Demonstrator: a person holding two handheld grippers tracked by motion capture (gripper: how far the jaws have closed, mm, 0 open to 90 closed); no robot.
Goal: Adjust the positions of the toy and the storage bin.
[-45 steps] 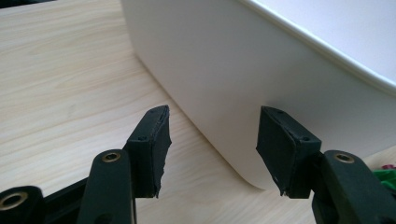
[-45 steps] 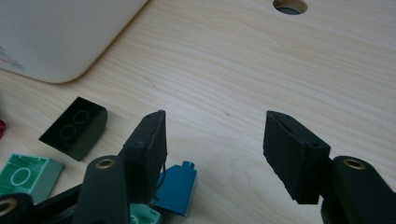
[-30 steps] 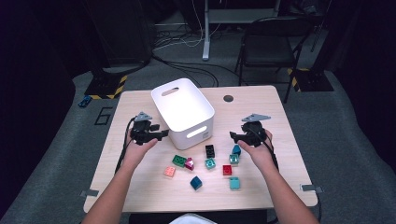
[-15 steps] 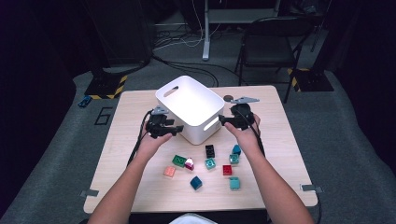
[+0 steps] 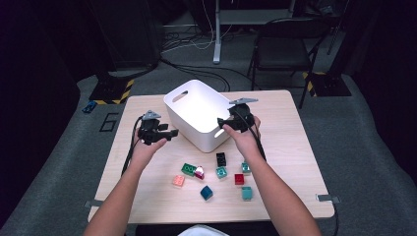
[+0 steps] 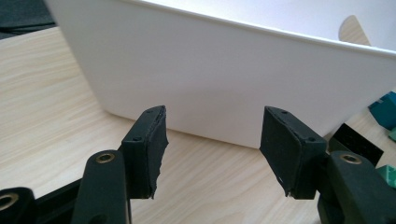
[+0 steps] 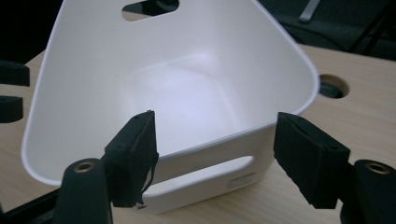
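Your left gripper (image 5: pixel 169 132) at the white bin's (image 5: pixel 196 105) 9 o'clock, right gripper (image 5: pixel 222 123) at 4 o'clock; both sets of jaws apart, empty. Judged: positioning the bin; next, grip its rim.

Black chair (image 5: pixel 285 44) (behind table (image 5: pixel 290 123))

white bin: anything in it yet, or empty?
Empty. The right gripper view looks into the white bin and shows bare floor; the blocks sit on the table.

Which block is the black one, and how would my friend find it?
Start at the white bin on the wooden table. Just in front of its near corner lies the black block. It is the one dark block, nearest the bin; its neighbours are teal, red, green and pink.
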